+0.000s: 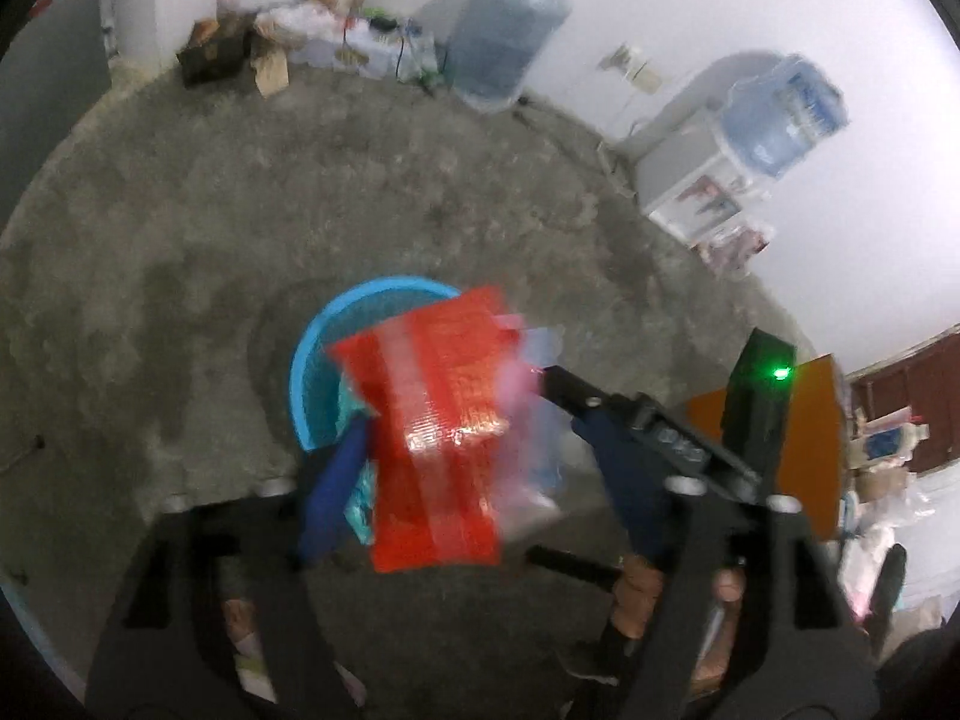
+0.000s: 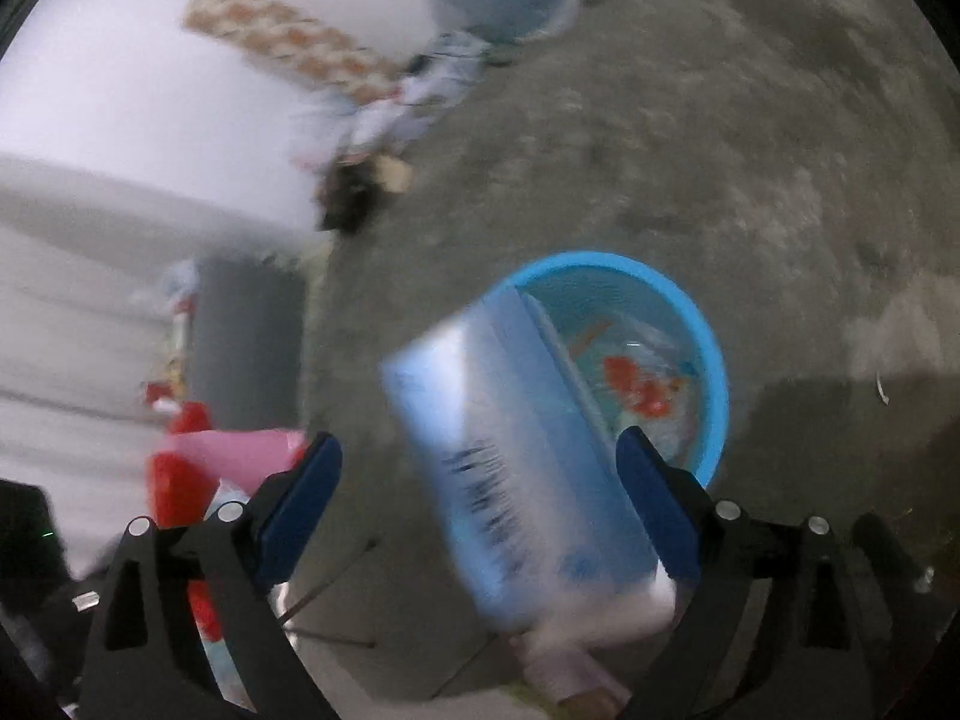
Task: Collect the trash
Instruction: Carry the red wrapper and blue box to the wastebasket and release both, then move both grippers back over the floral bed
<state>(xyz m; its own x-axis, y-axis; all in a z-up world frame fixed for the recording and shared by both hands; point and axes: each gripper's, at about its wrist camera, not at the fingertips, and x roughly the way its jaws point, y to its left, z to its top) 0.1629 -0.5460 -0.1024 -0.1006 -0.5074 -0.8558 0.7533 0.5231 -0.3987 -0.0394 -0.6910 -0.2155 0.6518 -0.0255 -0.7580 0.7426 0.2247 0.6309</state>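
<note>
A blue plastic basin (image 1: 312,360) stands on the concrete floor, with red-orange wrappers (image 2: 642,387) inside it. In the left wrist view a blurred red wrapper (image 1: 438,432) hangs over the basin between the wide-apart blue fingers of my left gripper (image 1: 474,450). It brushes the left finger (image 1: 336,492), and a clear gap separates it from the right one. In the right wrist view a blurred light-blue box (image 2: 516,456) sits tilted between the spread fingers of my right gripper (image 2: 478,438), over the basin's (image 2: 714,372) near rim. It leans on the right finger (image 2: 654,504), well apart from the left one.
Two large water jugs (image 1: 510,30), one on a white dispenser (image 1: 774,114), stand along the far wall. Boxes and bags (image 1: 240,48) are piled in the corner. Brown wooden furniture (image 1: 924,408) is at the right. The right gripper's black body with a green light (image 1: 762,408) is close by.
</note>
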